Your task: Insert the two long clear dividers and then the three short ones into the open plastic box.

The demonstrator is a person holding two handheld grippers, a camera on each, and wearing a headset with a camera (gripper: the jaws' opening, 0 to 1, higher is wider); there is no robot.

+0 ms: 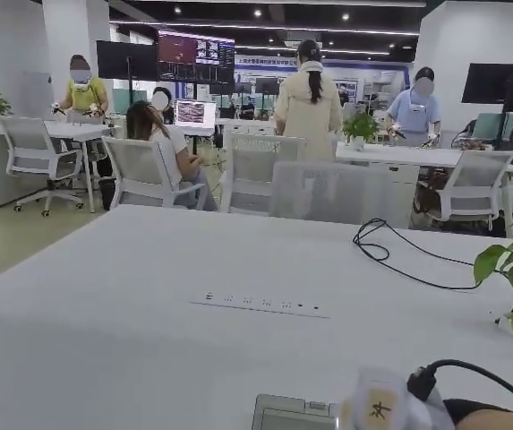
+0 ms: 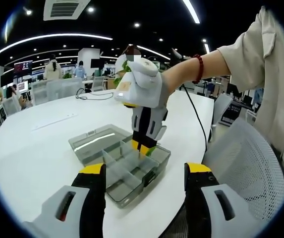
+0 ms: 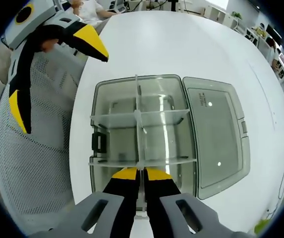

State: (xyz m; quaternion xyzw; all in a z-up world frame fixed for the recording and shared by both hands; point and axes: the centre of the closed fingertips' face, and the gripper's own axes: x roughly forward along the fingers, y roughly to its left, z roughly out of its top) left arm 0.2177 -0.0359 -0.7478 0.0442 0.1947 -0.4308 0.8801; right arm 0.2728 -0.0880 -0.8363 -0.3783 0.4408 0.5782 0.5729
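The right hand-held gripper points down into the box, its jaws pinched nearly together on the top edge of a clear divider that runs down the box's middle. Two cross dividers stand across it. From the pictures I cannot tell whether every piece sits fully down in its slots.

The worry, to my eye, is a skewed push. If the divider goes down tilted, it could bind against the cross pieces, spring them out, or flex and pop free when the jaws let go.

The left hand-held gripper hangs off the box's near side with its jaws wide apart, touching nothing, so the box has no bracing. A hard press or sideways tug could slide it.

That matters because the box sits close to the tabletop edge, with a mesh chair just beyond. On the box's other side, past the flat-lying lid, there is broad bare room. A cable lies well away from it.
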